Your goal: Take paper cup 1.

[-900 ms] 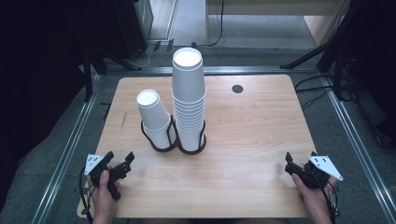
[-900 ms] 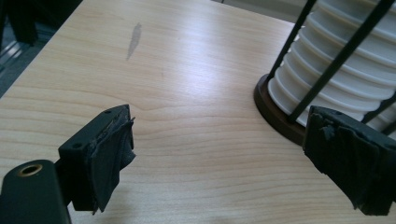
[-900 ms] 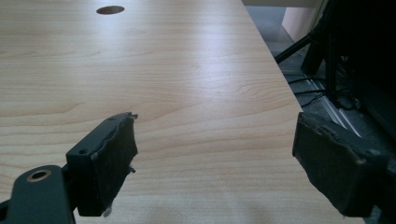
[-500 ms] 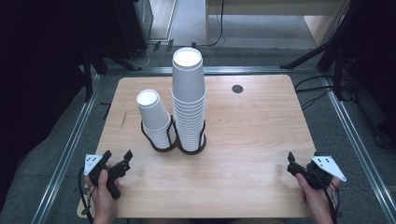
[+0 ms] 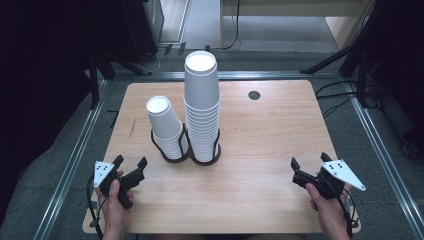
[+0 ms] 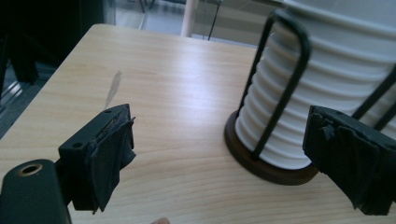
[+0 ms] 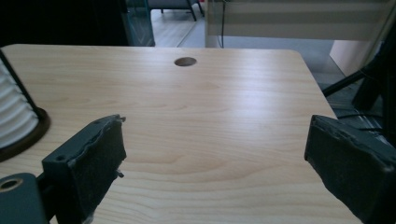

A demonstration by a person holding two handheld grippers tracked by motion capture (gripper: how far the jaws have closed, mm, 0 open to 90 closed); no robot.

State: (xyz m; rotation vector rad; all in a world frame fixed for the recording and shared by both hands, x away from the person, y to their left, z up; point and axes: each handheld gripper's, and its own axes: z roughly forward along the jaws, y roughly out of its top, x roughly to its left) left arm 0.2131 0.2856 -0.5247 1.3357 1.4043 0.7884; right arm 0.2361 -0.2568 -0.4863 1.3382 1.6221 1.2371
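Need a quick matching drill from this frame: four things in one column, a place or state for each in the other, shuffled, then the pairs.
Things:
1. tall cup stack
2. short cup stack
3. left gripper
4. round hole

Places or states:
A. in the table top, toward the far right
B. open, near the front left edge
C. leaning left in its wire holder
D. upright, the higher of the two

Pairs: 1-D, 2-C, 3-B, 4-A
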